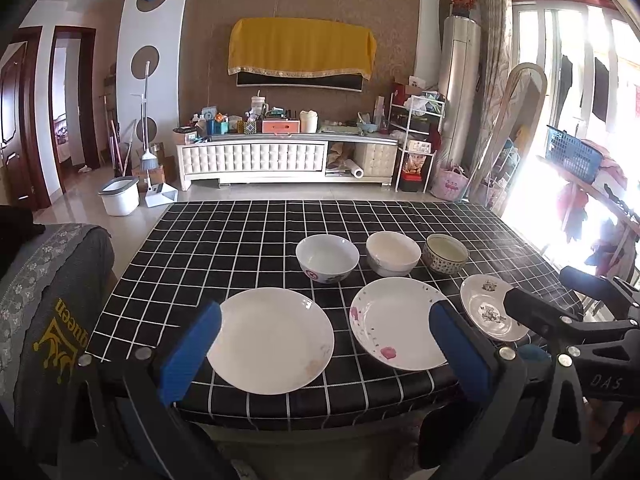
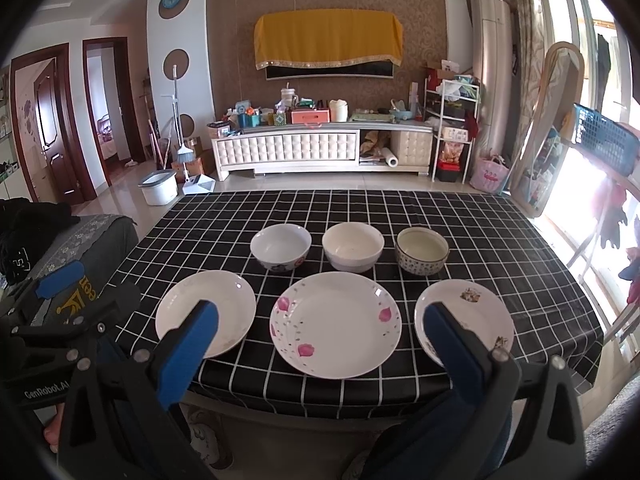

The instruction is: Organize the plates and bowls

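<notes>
On the black table with the white grid cloth, a plain white plate, a pink-flowered white plate and a small gold-patterned plate are sitting in the near row. Behind them a white bowl with red-blue print, a cream bowl and a blue-speckled bowl are standing. The left gripper and right gripper are hovering before the near edge, jaws spread wide, holding nothing.

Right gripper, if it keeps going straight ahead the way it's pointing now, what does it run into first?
Most likely the pink-flowered plate, which lies centred between the open right gripper fingers at the table's near edge. Beyond it stands the cream bowl. Depth is unclear; a level path might pass above the plate.
</notes>
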